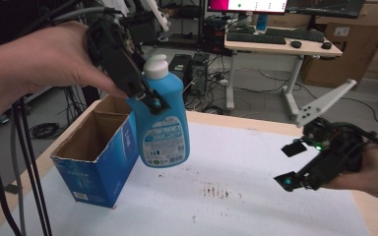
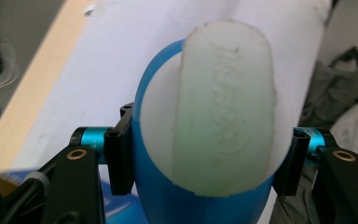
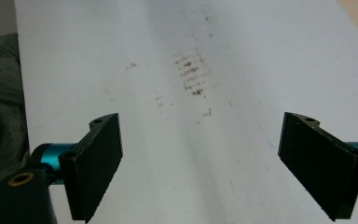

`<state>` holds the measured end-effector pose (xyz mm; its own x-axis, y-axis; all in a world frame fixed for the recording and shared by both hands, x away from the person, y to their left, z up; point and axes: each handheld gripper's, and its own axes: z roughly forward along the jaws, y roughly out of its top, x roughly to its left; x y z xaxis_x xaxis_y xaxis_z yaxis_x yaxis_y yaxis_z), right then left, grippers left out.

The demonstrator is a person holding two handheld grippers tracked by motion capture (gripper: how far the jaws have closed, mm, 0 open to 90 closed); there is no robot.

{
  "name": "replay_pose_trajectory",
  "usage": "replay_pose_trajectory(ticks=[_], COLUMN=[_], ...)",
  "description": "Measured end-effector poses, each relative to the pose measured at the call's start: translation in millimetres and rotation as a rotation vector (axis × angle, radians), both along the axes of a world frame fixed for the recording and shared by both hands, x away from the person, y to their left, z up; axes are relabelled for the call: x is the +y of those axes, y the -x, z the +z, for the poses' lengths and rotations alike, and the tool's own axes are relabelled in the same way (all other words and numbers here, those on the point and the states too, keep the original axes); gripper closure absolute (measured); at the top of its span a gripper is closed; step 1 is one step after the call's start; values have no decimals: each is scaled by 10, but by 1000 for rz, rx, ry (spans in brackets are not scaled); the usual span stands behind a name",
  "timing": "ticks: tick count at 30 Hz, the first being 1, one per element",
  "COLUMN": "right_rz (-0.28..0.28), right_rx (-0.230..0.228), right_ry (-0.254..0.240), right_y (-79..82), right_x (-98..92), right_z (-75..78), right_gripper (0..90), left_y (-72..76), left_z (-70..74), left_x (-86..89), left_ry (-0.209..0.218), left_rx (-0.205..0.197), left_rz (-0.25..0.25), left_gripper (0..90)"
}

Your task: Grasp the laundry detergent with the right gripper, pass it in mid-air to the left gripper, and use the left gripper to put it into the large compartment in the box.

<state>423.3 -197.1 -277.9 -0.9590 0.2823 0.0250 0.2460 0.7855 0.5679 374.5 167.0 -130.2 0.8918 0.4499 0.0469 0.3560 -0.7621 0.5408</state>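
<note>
**One bottle aloft, one open box, two tongs**

Nearest, the right tongs hang low over the white sheet that covers the counter, well to the right of the box. Their two black jaws stand spread wide with nothing between them; in the right gripper view the right tongs look down on a patch of brown stains on the sheet.

One blue cardboard box stands on the sheet toward the counter's left edge. Its top flaps are open, and the brown inside that shows holds nothing I can see.

Just right of the box and raised clear of the sheet hangs one blue bottle with a white cap and a printed label. It hangs nearly upright, leaning slightly, its lower left side near the box's upper right wall. The left tongs pinch it at the shoulder below the cap, held by a hand above the box. In the left gripper view the left tongs press on both sides of the blue body, the cap's flat oval top facing the camera.

Beyond the box, past the counter's far edge, stand a desk with one keyboard, and loose cables on the floor.
</note>
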Motion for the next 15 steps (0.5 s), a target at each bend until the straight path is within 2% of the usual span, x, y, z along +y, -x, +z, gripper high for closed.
replay_pose_trajectory(ticks=[4, 9, 12, 13, 15], right_rz=[-40, -84, -100, -100, -110], right_rx=[-19, -23, -21, -21, -27], right_ry=[19, 27, 34, 34, 42], right_y=[-27, -74, -99, -99, -122], right_x=[-125, -262, -328, -328, -378], right_z=[-16, -11, -7, -7, -6], right_gripper=[130, 130, 130, 130, 129], left_y=[37, 73, 79, 79, 59], left_z=[133, 237, 245, 245, 201], left_x=[256, 572, 726, 726, 845], left_ry=[19, 37, 21, 21, 2], left_rx=[-29, -51, -67, -67, -72], left_rz=[127, 261, 324, 324, 372], left_gripper=[382, 382, 382, 382, 382])
